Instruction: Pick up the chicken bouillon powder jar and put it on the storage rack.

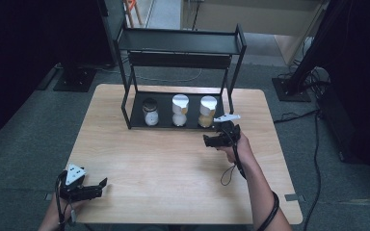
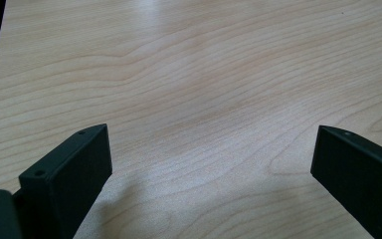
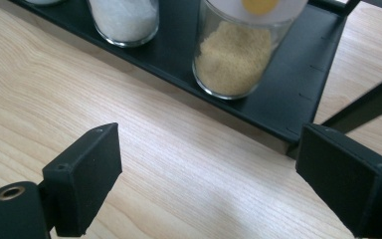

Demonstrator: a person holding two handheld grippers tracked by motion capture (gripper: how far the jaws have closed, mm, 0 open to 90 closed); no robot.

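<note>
Black jaws of the right gripper stand wide apart with nothing between them, hovering over the wooden table just short of the black rack's lower shelf. Straight ahead stands the jar of yellow-tan granules, upright near the shelf's right end, its white lid bearing a yellow spot. This jar looks like the one being reached for. To take it well, I would advance level so each jaw passes one side of the glass, clear the shelf's front lip, then close on the lower half of the body, below the lid.

Next along sits a jar of white grains, near enough that the outer jaw should stay clear of it. From above, a third jar with a dark lid holds a little white material.

Farther off, the left gripper rests at the table's near left corner, likewise spread and empty.
</note>
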